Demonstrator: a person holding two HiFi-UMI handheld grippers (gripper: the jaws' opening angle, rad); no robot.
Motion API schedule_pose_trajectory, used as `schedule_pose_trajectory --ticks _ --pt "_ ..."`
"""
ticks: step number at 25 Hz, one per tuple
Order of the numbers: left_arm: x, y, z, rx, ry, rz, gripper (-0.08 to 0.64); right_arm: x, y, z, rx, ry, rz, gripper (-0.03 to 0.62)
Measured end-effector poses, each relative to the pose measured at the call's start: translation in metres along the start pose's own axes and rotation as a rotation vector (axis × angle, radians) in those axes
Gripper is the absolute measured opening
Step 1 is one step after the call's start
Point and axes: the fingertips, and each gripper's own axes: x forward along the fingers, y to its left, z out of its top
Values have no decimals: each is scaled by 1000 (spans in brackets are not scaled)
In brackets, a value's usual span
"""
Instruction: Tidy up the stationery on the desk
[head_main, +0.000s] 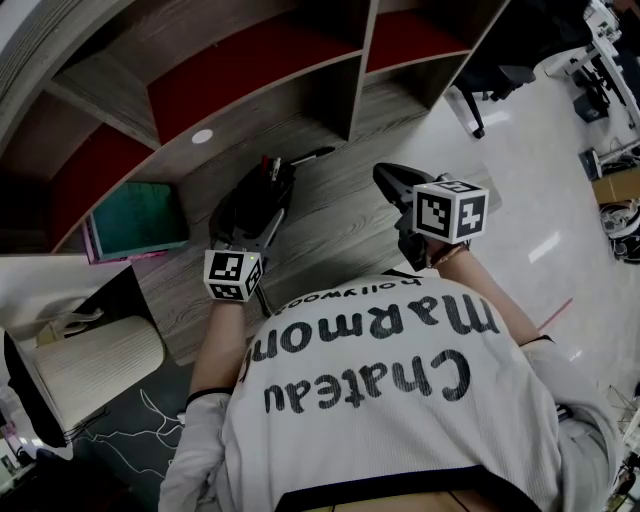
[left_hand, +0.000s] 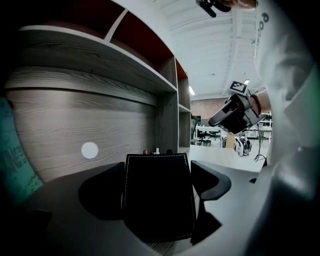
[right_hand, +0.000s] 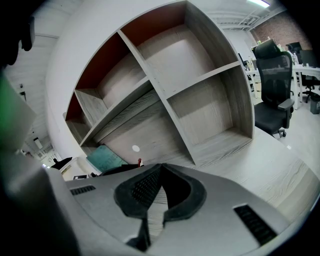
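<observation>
Head view, looking steeply down, shows us a grey wood-grain desk (head_main: 330, 215) with an open shelf unit (head_main: 355, 70) along its back. In front of the shelf unit, the left gripper (left_hand: 157, 175) holds a black pen holder (left_hand: 157, 200), its fingers (left_hand: 212, 182) pressed on either side of it. The right gripper (right_hand: 160, 172) is raised just in front of the shelf unit and carries nothing; its fingers (right_hand: 142, 190) are closed with the tips meeting. A teal book (head_main: 135, 220) leans in the shelf unit's lower left bay.

We judge the tidying to be partway through. The holder is gathered up but not yet set in a place, and we see no loose stationery on the desk in front of the shelf unit.

Only the left gripper view shows the holder's white stitching and the pens (left_hand: 156, 150) poking from its top; from above it is just a dark shape. Only the right gripper view shows that gripper's closed, empty fingers. No view lets us tell whether the holder rests on the desk or is lifted.
</observation>
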Motion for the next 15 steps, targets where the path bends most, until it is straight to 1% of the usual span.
schedule_pose_trajectory --ticks 15 --pt "-32 -1 -23 -1 54 27 391 13 15 -7 -18 39 51 17"
